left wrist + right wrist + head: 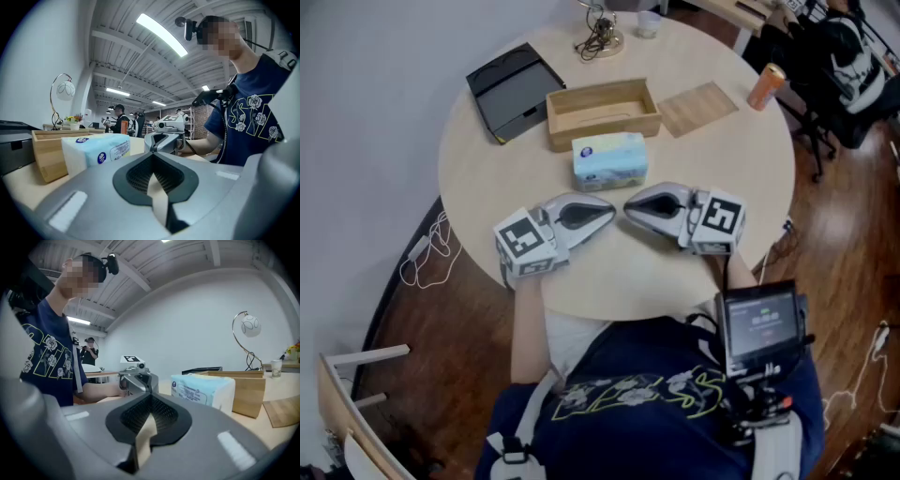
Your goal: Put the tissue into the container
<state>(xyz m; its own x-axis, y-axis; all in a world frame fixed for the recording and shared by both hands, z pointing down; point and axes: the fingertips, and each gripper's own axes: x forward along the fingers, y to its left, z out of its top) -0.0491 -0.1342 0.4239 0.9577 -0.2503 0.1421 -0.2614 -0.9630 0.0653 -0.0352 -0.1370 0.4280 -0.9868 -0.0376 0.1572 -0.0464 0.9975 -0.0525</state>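
A light blue and white tissue pack (609, 160) lies on the round table (487, 178), just in front of an empty open wooden box (603, 112). My left gripper (611, 215) and right gripper (627, 208) rest on the table near its front edge, tips facing each other and almost touching, a short way in front of the pack. Both are shut with nothing held. In the left gripper view the tissue pack (96, 151) sits left of the jaws, with the right gripper (164, 139) straight ahead. In the right gripper view the pack (203, 390) stands right of centre before the wooden box (243, 386).
A black tray-like case (514, 89) sits at the table's far left, a wire lamp base (598, 37) and small cup (649, 23) at the back, a thin wooden board (697, 108) to the right of the box, and an orange can (765, 86) near the right edge.
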